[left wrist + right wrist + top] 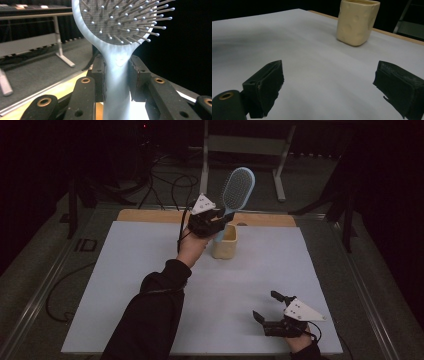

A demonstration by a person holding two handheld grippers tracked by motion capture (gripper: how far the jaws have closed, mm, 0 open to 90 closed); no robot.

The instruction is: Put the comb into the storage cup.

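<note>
Black pads (136,75) of the left gripper (212,217) clamp the pale blue hairbrush (235,192) by its handle — bristled head up, handle end at the mouth of the cream cup (225,242) on the white table (150,285). Well apart, the right gripper (272,307) rests near the table's front edge — jaws wide, holding nothing.

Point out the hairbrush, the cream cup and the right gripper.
hairbrush (238,189): high view, on the bristle pad of its head.
cream cup (355,23): right gripper view, on its dimpled side wall.
right gripper (267,306): high view, midway between its open fingertips.
</note>
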